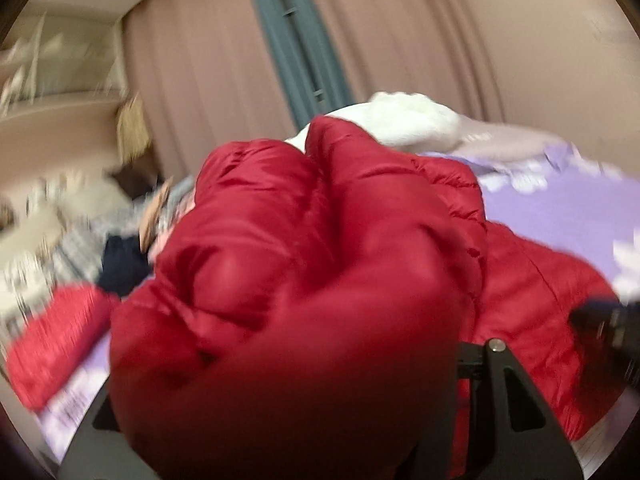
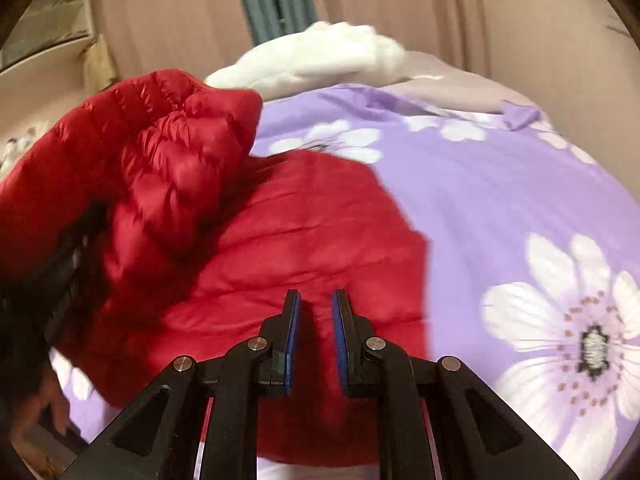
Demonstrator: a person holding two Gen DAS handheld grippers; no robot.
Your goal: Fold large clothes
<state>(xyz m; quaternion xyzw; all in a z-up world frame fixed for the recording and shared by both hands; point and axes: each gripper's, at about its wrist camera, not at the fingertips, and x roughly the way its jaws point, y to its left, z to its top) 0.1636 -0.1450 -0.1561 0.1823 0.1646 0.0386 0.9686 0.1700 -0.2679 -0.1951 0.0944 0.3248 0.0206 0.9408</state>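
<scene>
Right hand-held gripper [image 2: 316,320] nearly closed, empty, left hand-held gripper [image 1: 304,420] holding bunched glossy red quilted puffer jacket [image 2: 280,240]

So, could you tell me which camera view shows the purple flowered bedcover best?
The right wrist view: the bedcover fills its right half, with the white flowers sharp. The left wrist view shows only blurred strips of it, because the lifted red jacket bunched at the left gripper blocks most of the frame.
</scene>
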